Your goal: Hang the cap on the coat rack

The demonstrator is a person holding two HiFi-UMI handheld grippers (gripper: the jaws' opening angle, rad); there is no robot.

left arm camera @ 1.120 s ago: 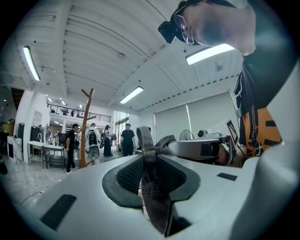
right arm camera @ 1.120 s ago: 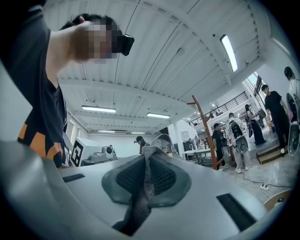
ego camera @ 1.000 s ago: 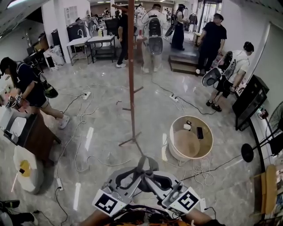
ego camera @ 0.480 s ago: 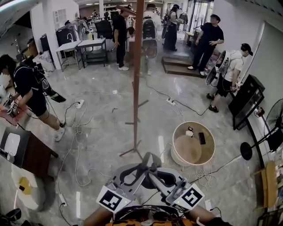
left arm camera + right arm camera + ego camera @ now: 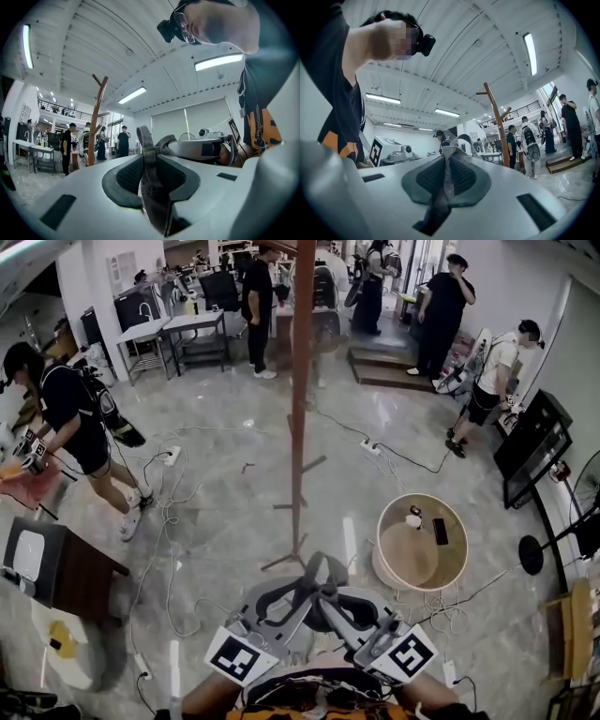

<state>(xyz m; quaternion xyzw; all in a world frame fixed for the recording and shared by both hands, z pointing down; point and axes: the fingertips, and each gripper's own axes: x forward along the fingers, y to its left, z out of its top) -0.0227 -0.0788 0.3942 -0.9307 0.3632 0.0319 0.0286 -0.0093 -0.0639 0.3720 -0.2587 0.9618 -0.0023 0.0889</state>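
In the head view a grey cap (image 5: 349, 613) hangs between my two grippers at the bottom middle, with its strap loop (image 5: 314, 568) sticking up. My left gripper (image 5: 302, 594) is shut on the cap's grey strap (image 5: 149, 161). My right gripper (image 5: 330, 601) is shut on the cap's fabric (image 5: 447, 171). The brown wooden coat rack (image 5: 300, 390) stands straight ahead on the floor, its feet (image 5: 292, 557) just beyond the cap. The rack's hooked top (image 5: 99, 86) rises at the left of the left gripper view, and the top (image 5: 490, 93) stands right of centre in the right gripper view.
A round wooden tub (image 5: 422, 542) with small items sits on the floor to the right. Cables (image 5: 173, 549) trail across the floor at left. A dark table (image 5: 56, 568) is near left, a fan stand (image 5: 532, 554) at right. Several people stand around.
The coat rack has come nearer and stands taller in the head view. The grippers and cap have stayed together at the bottom middle, raised slightly.
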